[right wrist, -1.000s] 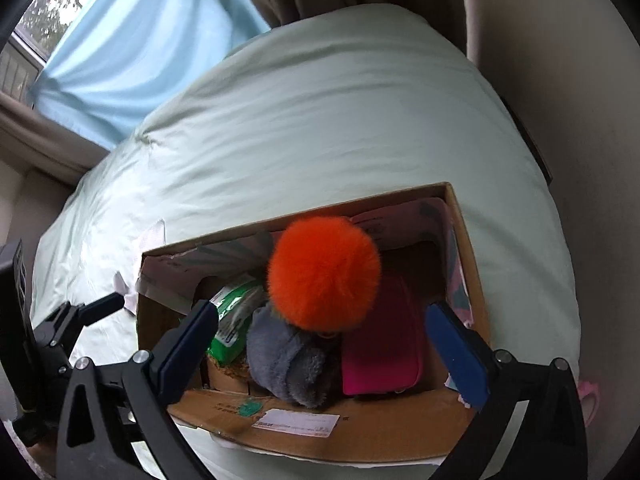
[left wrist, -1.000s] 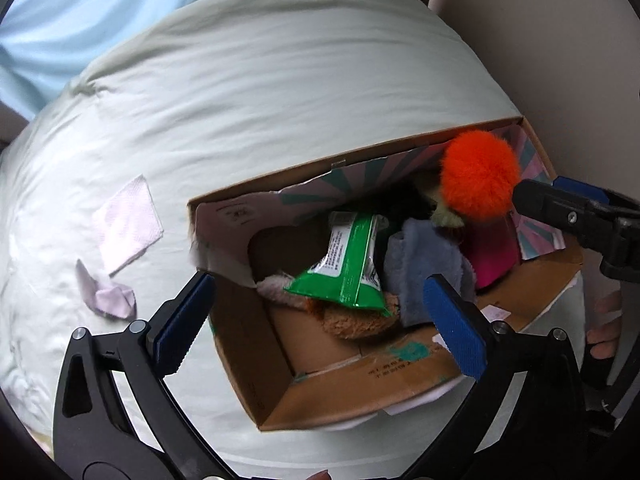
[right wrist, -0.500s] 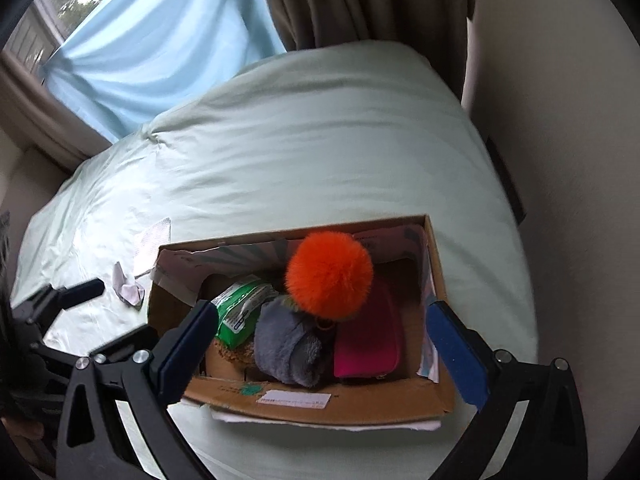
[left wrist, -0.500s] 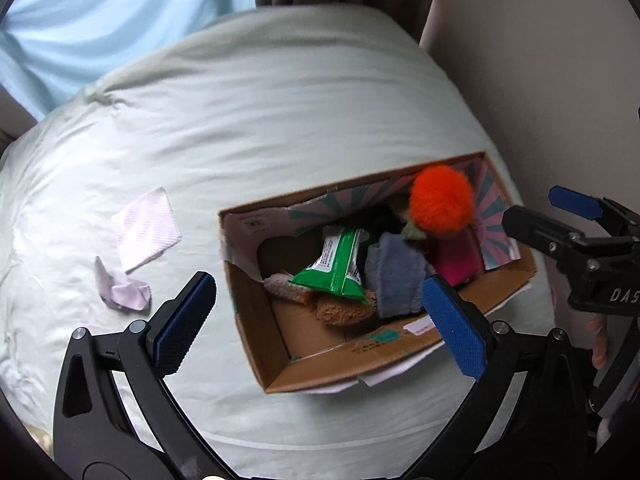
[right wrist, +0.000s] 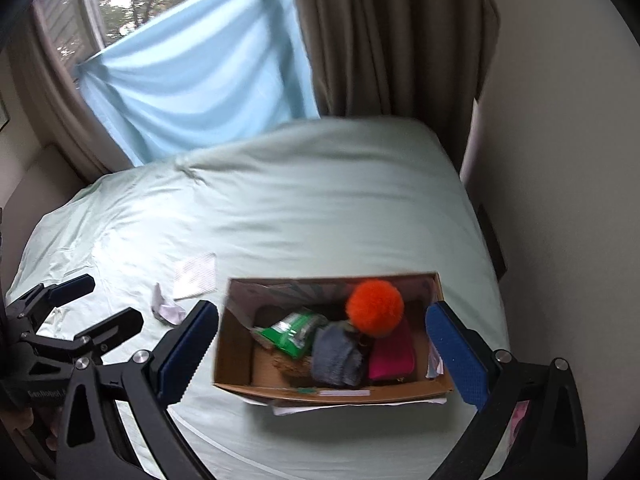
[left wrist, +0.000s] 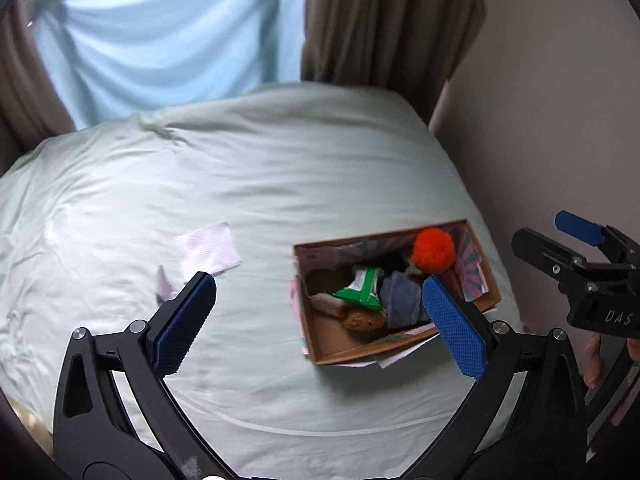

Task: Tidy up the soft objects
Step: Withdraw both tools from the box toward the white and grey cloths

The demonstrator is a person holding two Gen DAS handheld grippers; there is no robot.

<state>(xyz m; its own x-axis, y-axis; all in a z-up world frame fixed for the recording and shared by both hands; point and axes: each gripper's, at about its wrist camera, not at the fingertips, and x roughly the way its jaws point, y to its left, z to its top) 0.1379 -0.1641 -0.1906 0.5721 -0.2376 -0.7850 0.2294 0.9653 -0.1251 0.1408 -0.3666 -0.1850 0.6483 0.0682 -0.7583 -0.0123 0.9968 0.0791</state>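
Note:
An open cardboard box (left wrist: pixel 320 346) (right wrist: pixel 234 344) lies on the pale green bed. In it are an orange pompom (left wrist: pixel 433 249) (right wrist: pixel 374 307), a green packet (left wrist: pixel 360 291) (right wrist: pixel 294 332), a grey cloth (left wrist: pixel 400 308) (right wrist: pixel 336 356), a brown plush (left wrist: pixel 362 321) and a pink pouch (right wrist: pixel 390 356). My left gripper (left wrist: pixel 318 322) is open and empty, high above the bed left of the box. My right gripper (right wrist: pixel 322 352) is open and empty, high above the box.
A white folded cloth (left wrist: pixel 208 249) (right wrist: pixel 196 274) and a crumpled lilac piece (left wrist: pixel 164 288) (right wrist: pixel 166 308) lie on the bed left of the box. A wall (left wrist: pixel 540 120) runs along the right. Curtains (right wrist: pixel 392 40) and a blue sheet (right wrist: pixel 200 64) hang behind.
Both grippers have pulled up and back from the box, which now looks much smaller. The orange pompom stays in the box. Jaws stay open.

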